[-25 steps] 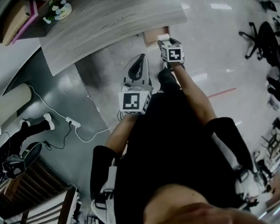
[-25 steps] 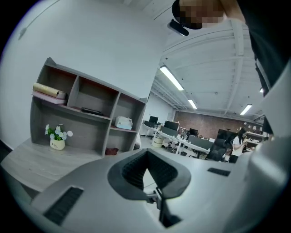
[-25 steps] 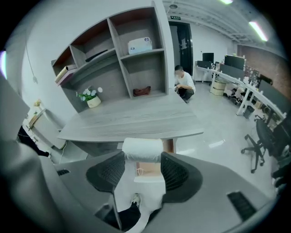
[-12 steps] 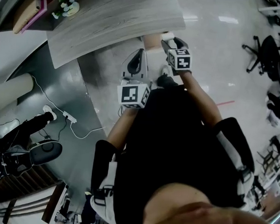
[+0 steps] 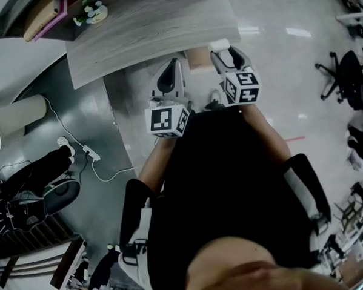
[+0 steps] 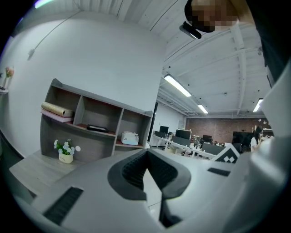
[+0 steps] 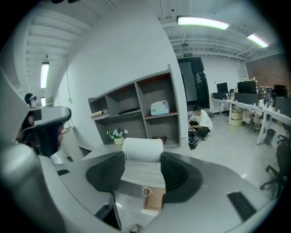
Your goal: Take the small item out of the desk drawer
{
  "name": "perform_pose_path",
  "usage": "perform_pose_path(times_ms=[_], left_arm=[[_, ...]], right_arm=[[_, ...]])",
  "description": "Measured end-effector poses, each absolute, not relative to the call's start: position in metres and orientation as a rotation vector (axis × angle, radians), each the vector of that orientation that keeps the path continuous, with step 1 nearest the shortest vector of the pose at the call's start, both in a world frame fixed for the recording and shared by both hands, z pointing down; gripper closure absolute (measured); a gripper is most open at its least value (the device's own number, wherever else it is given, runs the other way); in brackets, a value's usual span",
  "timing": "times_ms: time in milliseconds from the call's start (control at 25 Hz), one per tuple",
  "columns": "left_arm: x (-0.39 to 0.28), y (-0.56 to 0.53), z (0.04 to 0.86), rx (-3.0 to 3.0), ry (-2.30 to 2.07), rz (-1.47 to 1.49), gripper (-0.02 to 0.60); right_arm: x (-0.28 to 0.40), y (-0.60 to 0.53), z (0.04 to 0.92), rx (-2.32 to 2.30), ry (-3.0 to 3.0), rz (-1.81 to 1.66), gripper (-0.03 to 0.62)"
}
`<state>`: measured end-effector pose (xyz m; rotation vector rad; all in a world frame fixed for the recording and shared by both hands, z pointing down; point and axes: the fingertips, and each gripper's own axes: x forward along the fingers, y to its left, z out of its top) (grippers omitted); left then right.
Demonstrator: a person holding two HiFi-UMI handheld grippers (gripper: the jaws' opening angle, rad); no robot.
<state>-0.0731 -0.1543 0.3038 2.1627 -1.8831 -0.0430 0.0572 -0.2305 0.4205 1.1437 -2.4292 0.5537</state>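
Observation:
A small white roll (image 7: 142, 149) sits clamped between the two dark pads of my right gripper (image 7: 143, 164), which is shut on it. In the head view the right gripper (image 5: 223, 51) holds the roll (image 5: 219, 44) just off the desk's front edge, above the open brown drawer (image 5: 197, 58). The drawer (image 7: 153, 199) shows below the jaws, with a bit of string at its rim. My left gripper (image 5: 172, 67) hangs to the left of the drawer, in front of the desk. Its jaws (image 6: 148, 169) are shut with nothing between them.
The grey wood desk (image 5: 145, 27) carries a small flower pot (image 5: 90, 12); a shelf unit (image 7: 136, 107) stands behind it. A power strip and cable (image 5: 88, 154) lie on the floor at left. Office chairs (image 5: 350, 70) stand at right. A person (image 7: 200, 122) crouches beyond the shelf.
Both grippers have come up towards the head camera. The right one has drawn back to the right with the white roll still in it.

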Motion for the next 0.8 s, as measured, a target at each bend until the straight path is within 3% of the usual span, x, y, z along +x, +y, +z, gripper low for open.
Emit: perform_pose_path(times_ms=[480, 800], left_arm=[[-0.077, -0.146, 0.287, 2.170, -1.903, -0.047, 0.583], [-0.060, -0.136, 0.282, 2.161, -1.920, -0.059, 0.583]], right_arm=[[0.058, -0.186, 0.324, 1.136, -2.633, 0.400, 0.345], [0.073, -0.165, 0.311, 1.106, -2.670, 0.373, 0.345]])
